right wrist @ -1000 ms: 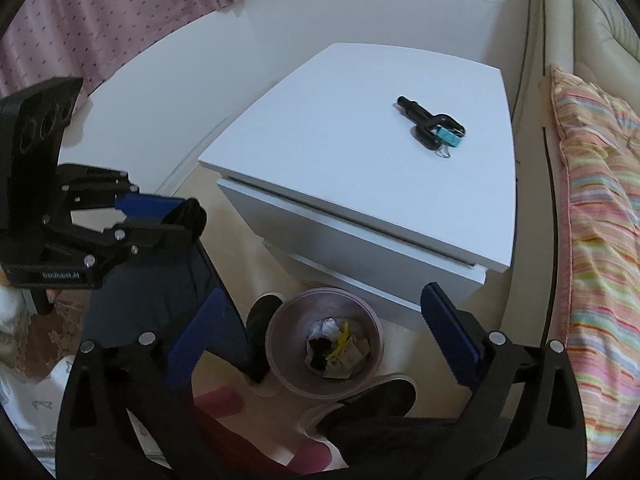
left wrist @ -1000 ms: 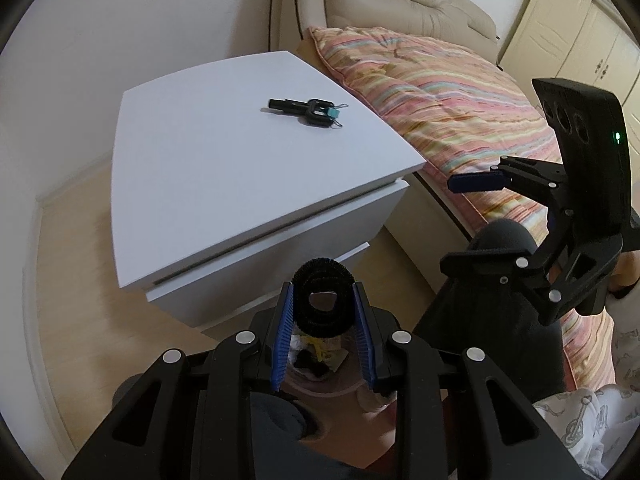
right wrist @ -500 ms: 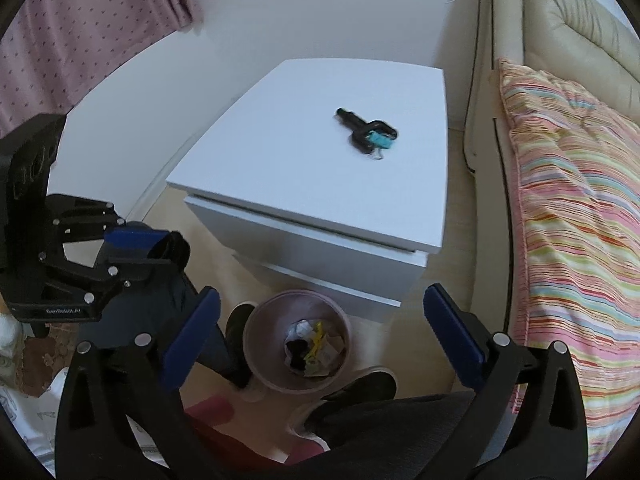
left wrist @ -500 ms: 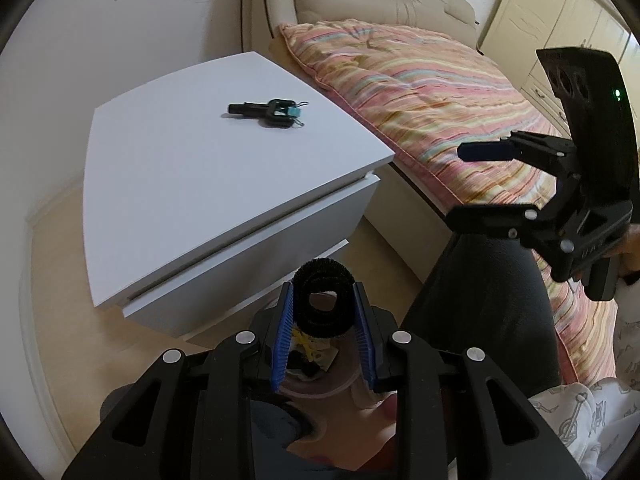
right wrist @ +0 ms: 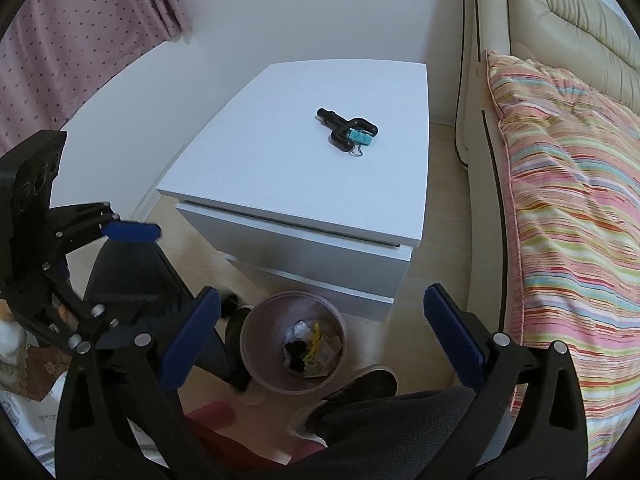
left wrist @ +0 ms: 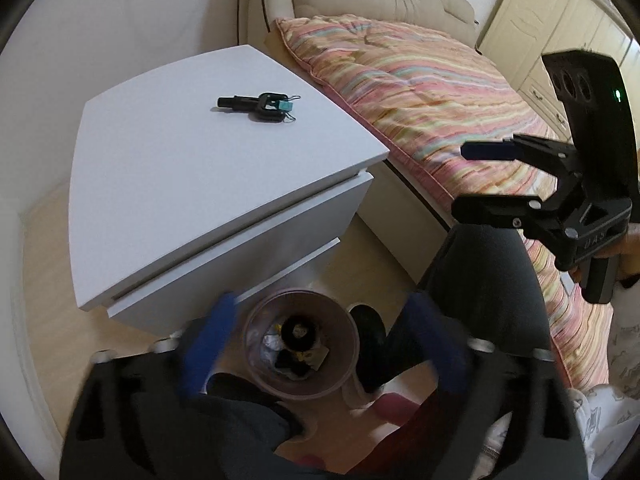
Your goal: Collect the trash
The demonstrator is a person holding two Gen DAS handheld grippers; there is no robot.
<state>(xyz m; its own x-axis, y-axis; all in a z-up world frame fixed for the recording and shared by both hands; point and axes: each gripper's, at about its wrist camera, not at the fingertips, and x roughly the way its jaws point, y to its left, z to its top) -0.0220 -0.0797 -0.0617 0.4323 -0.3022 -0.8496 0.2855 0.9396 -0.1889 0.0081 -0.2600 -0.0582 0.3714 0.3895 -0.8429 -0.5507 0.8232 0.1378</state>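
A pink round bin (left wrist: 301, 346) stands on the floor in front of the white nightstand (left wrist: 192, 168). A black ring-shaped piece (left wrist: 298, 332) lies in it on crumpled trash. My left gripper (left wrist: 324, 324) is open and empty right above the bin. My right gripper (right wrist: 320, 320) is open and empty, also above the bin (right wrist: 294, 346). A black tool with a teal binder clip (right wrist: 348, 132) lies on the nightstand top (right wrist: 304, 168); it also shows in the left wrist view (left wrist: 260, 102).
A bed with a striped quilt (right wrist: 568, 184) and a beige padded headboard (right wrist: 552, 12) stands right of the nightstand. A pink curtain (right wrist: 80, 28) hangs at the left. The person's dark-trousered legs (left wrist: 488, 292) and shoes are beside the bin.
My left gripper opened and let go of the black ring, which dropped into the bin. Both grippers have drawn back from the nightstand a little.
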